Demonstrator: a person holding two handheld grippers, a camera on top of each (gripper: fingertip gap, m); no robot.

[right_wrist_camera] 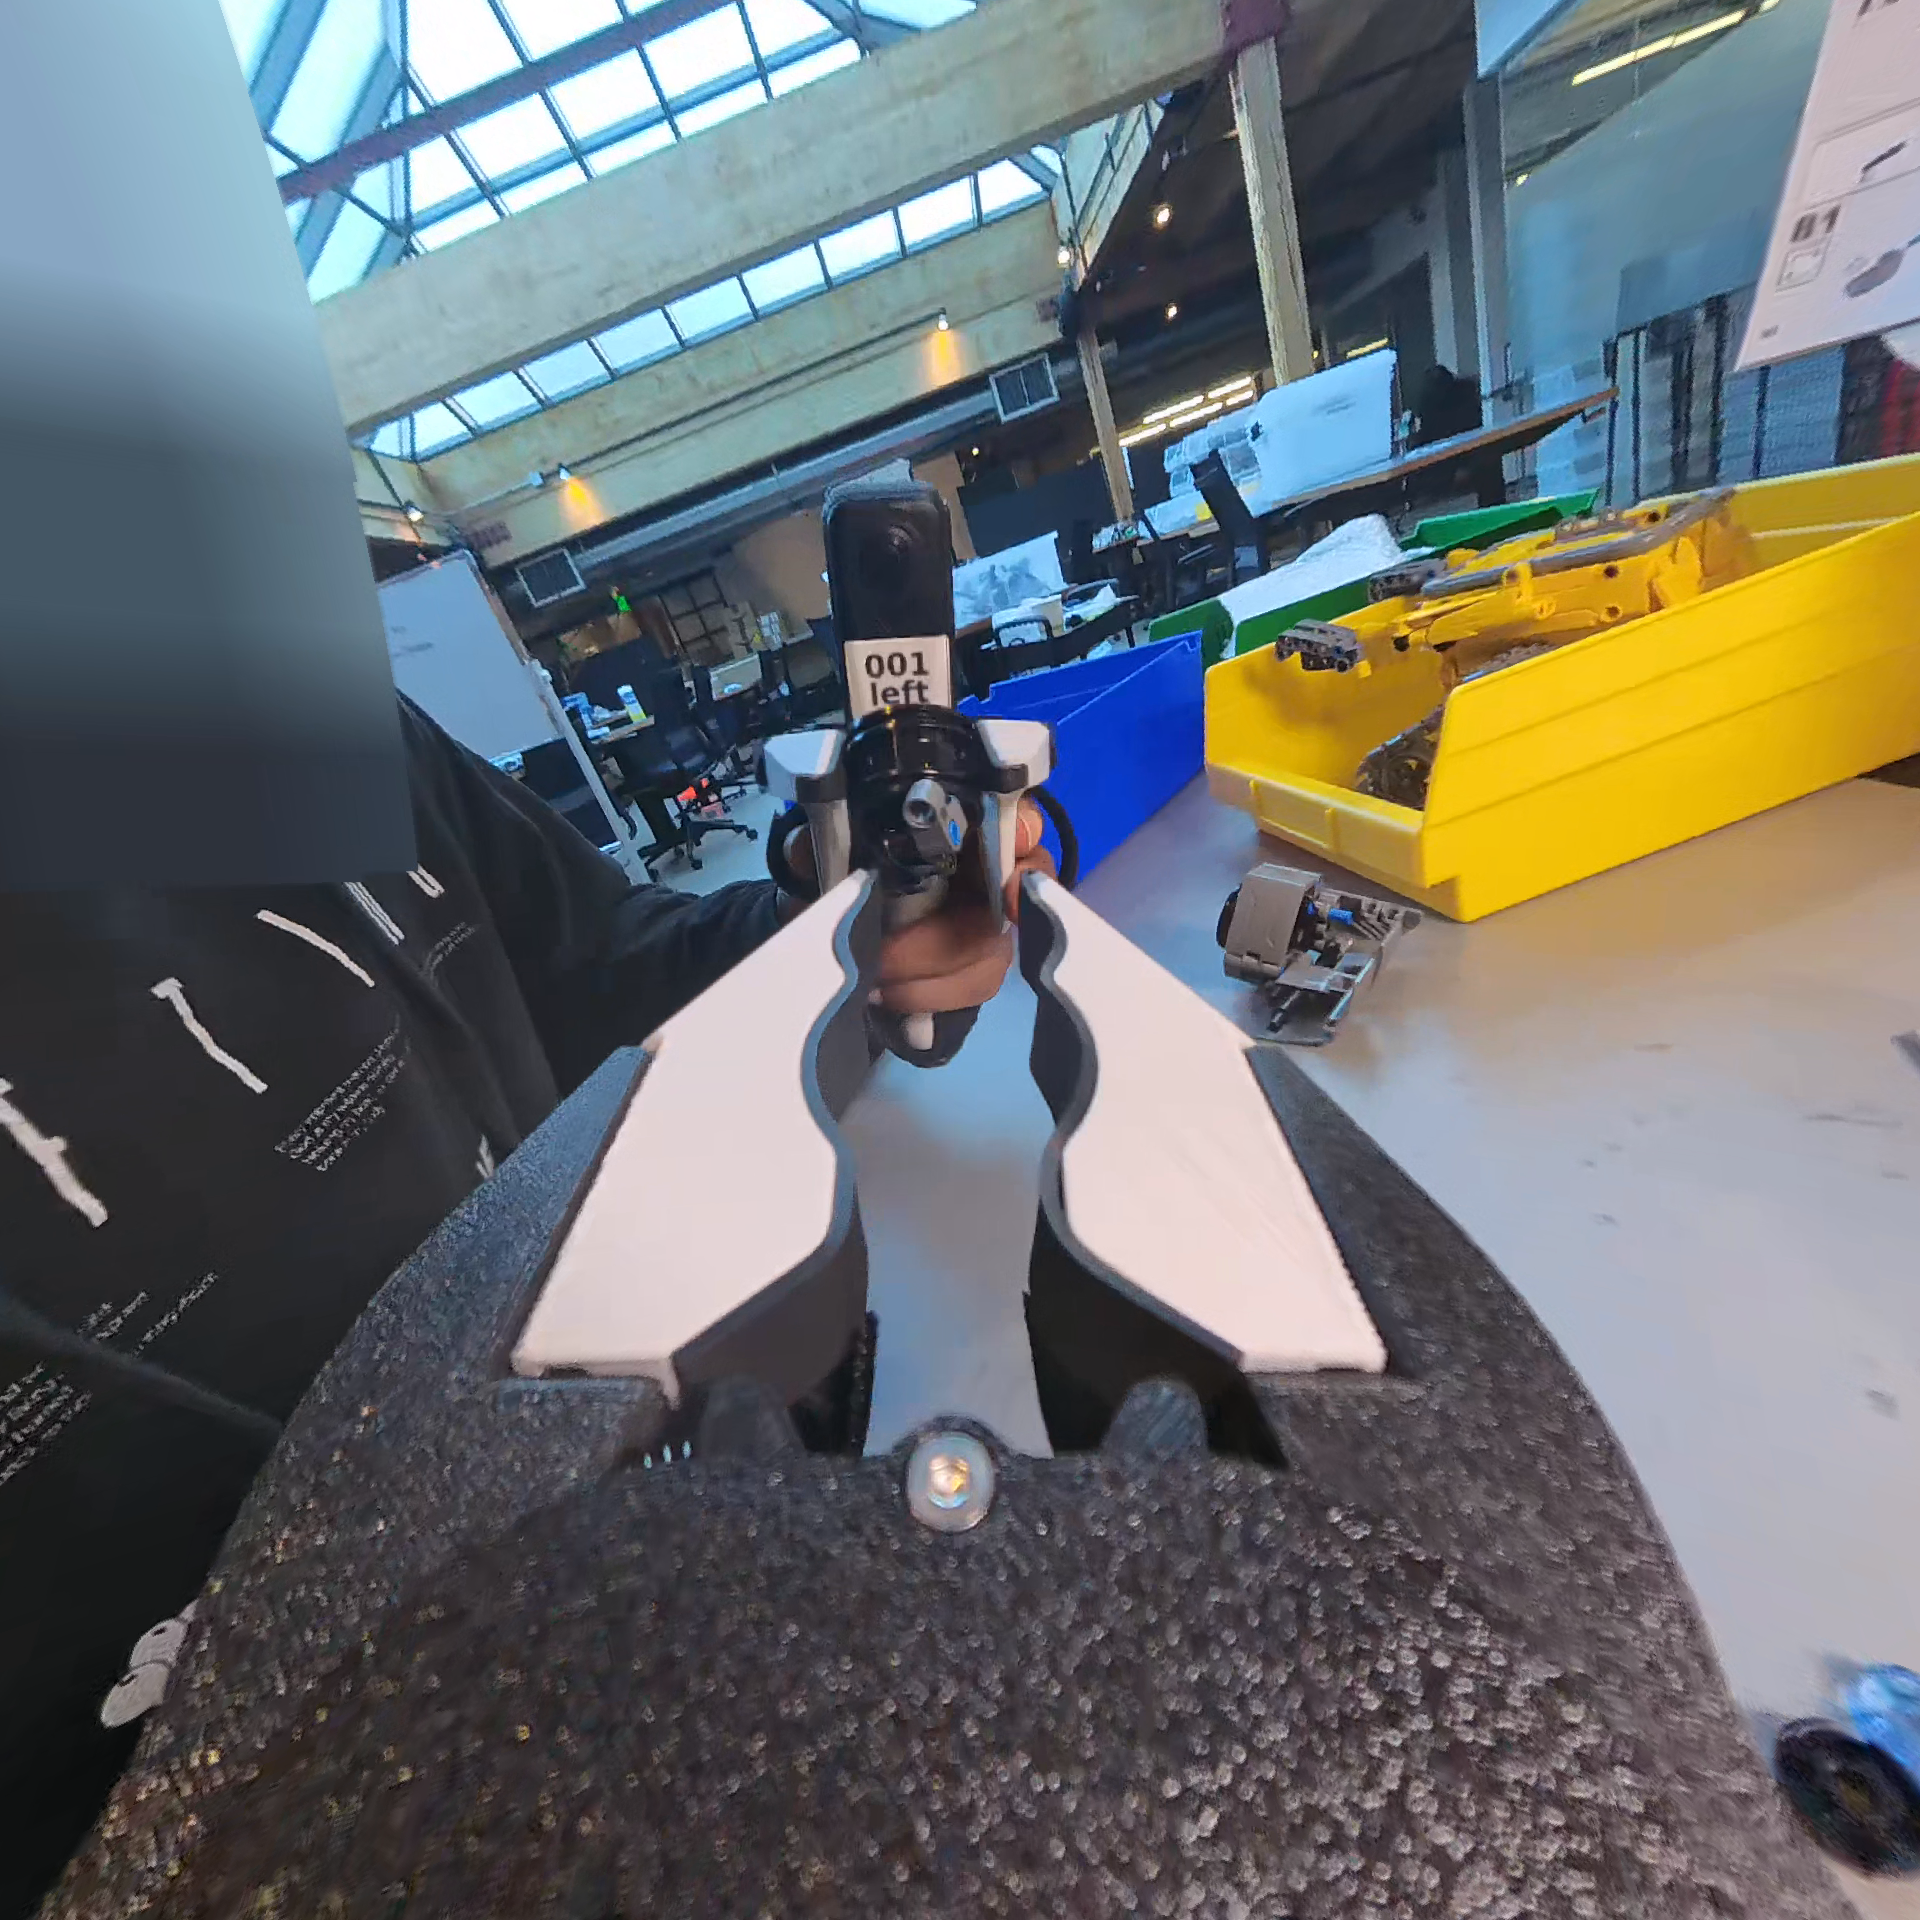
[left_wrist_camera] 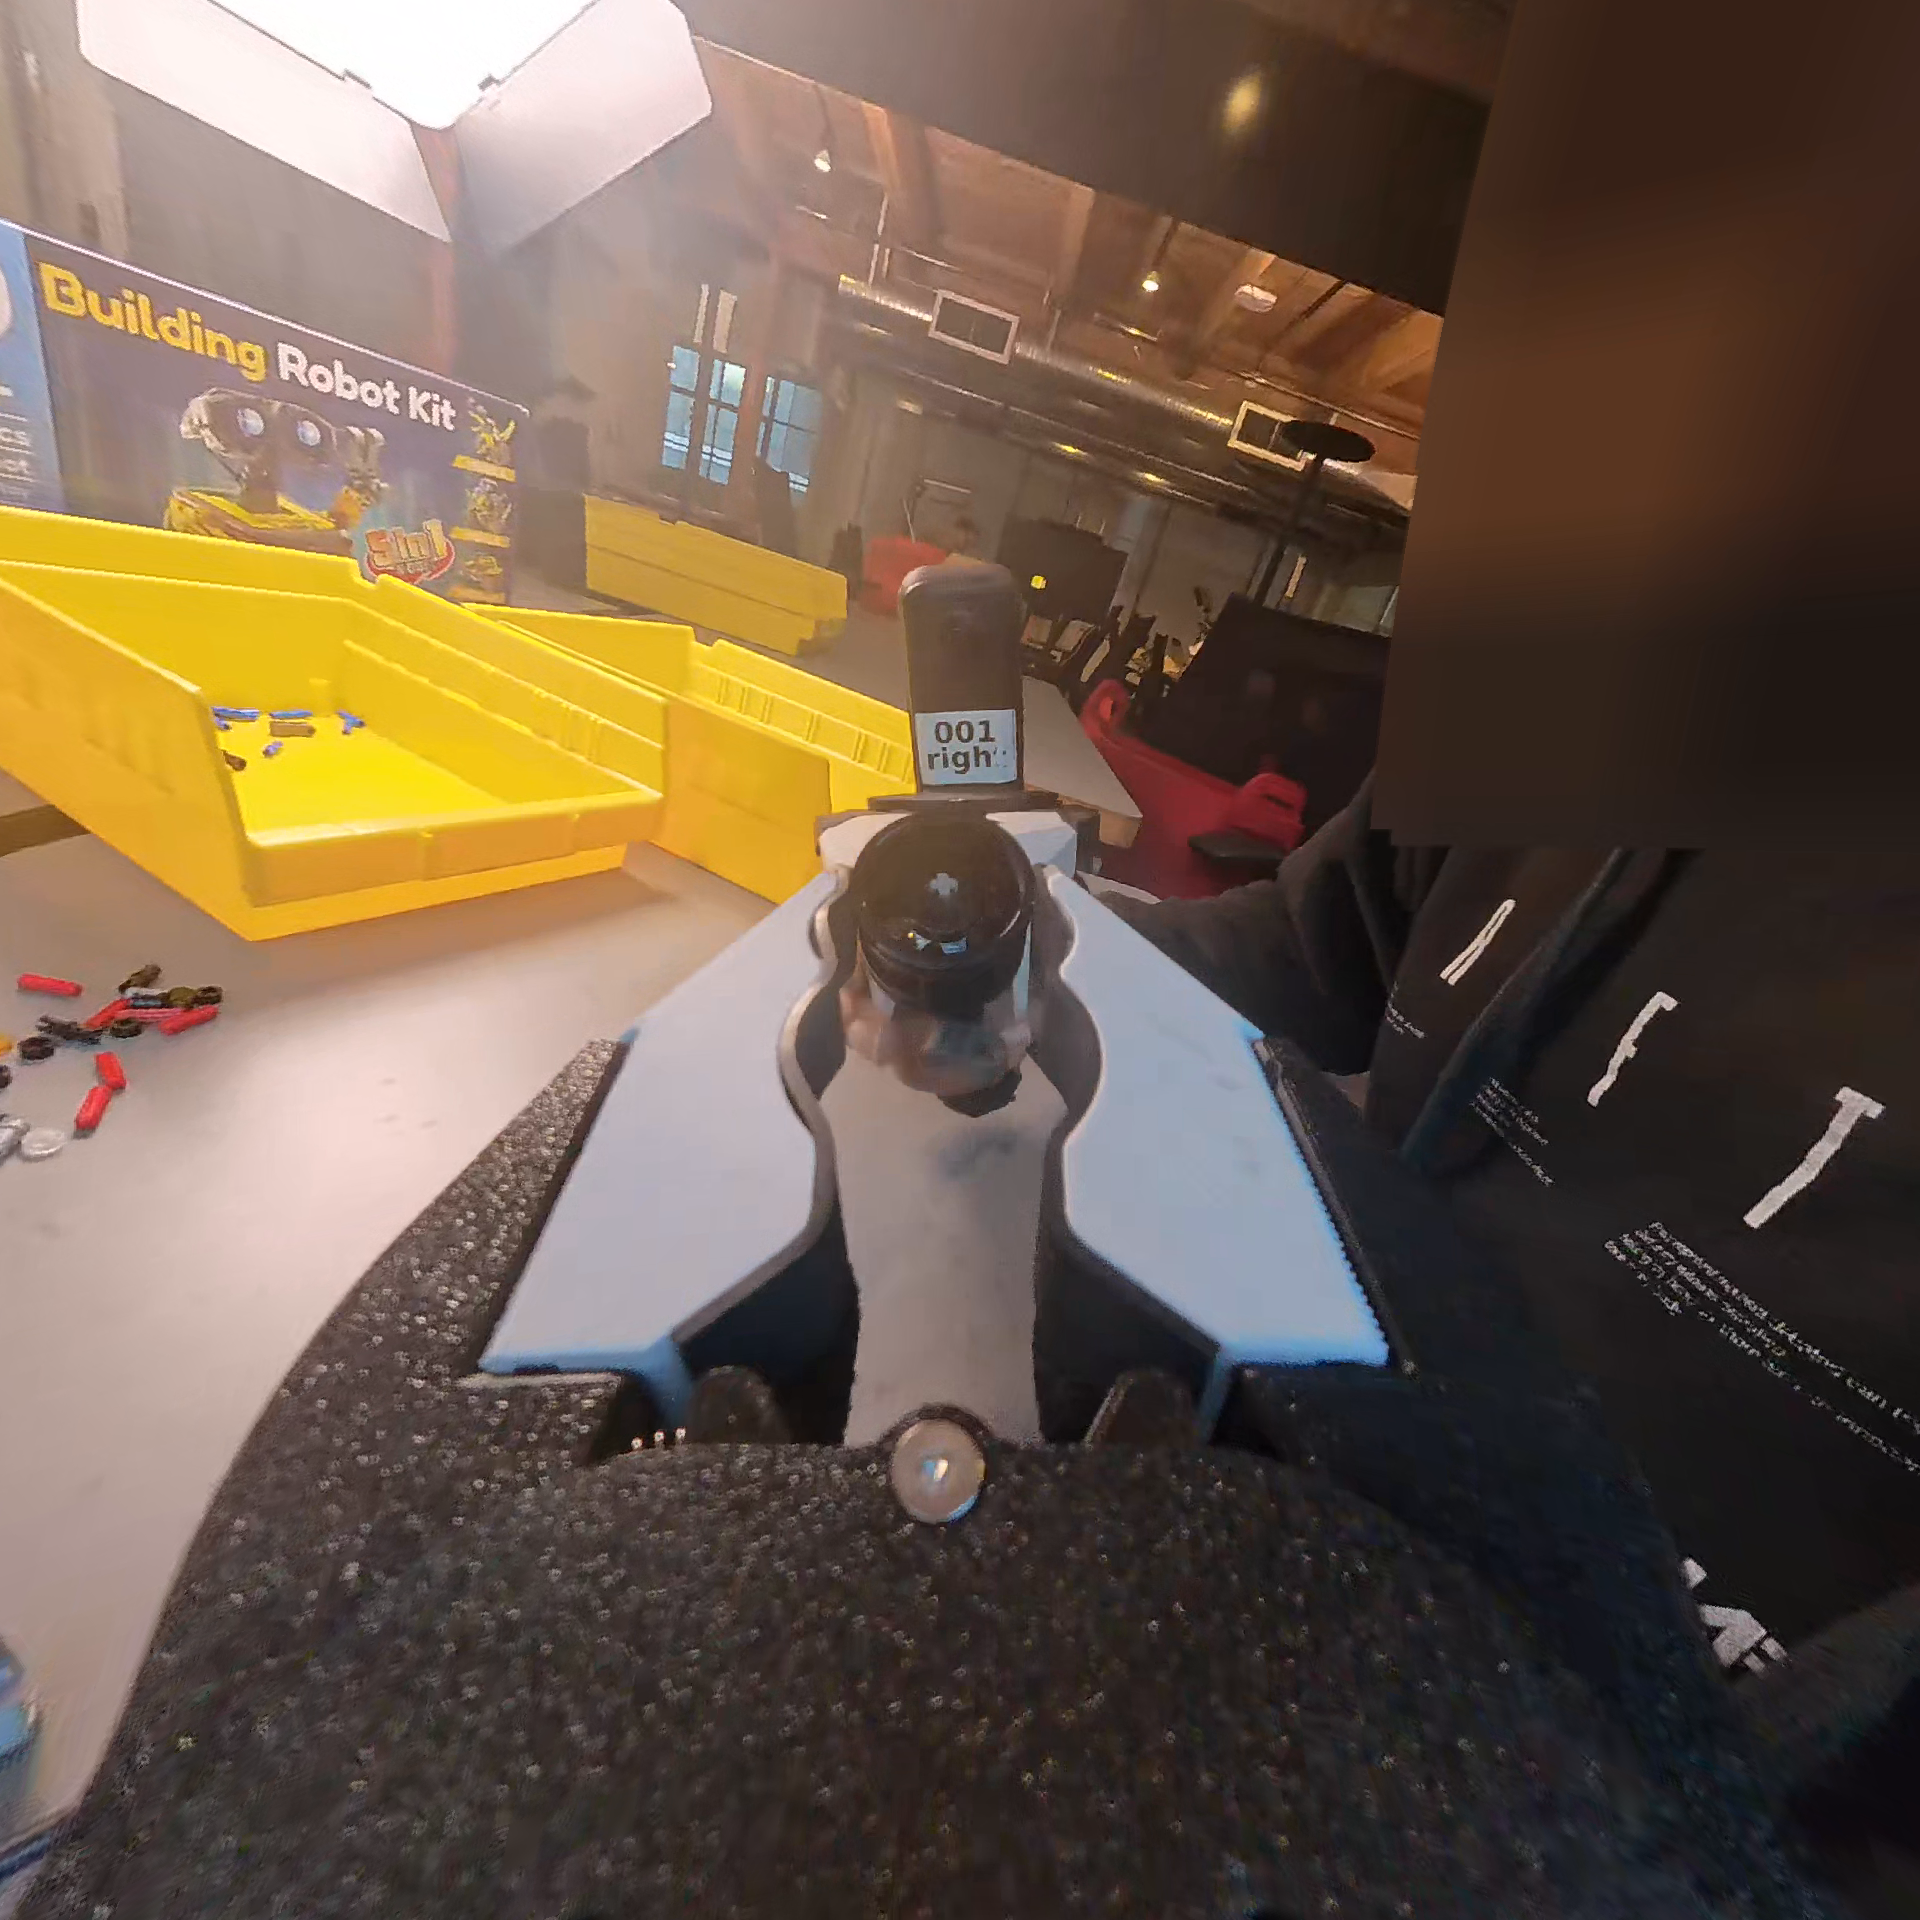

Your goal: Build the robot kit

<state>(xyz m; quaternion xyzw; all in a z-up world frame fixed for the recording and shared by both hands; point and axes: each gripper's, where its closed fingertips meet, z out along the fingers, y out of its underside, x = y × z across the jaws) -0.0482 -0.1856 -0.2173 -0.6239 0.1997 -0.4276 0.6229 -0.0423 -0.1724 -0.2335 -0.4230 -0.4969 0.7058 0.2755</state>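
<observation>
Above the tabletop, both tools raised, nose to nose.

- Left gripper: fingers spread, nothing between them. They point straight at the other tool's lens.
- Right gripper: fingers likewise spread and empty, aimed back at the left tool and the hand gripping it.
- Nearest things, left side: loose red and black parts on the tabletop, well off to the left; yellow bin beyond them, with small blue pieces inside.
- Nearest things, right side: grey assembly lying just right of the fingertips; second yellow bin behind it.
- Unclear: a small grey-and-blue piece shows under the left tool's lens. Cannot tell what carries it. Low right corner is blurred.
</observation>
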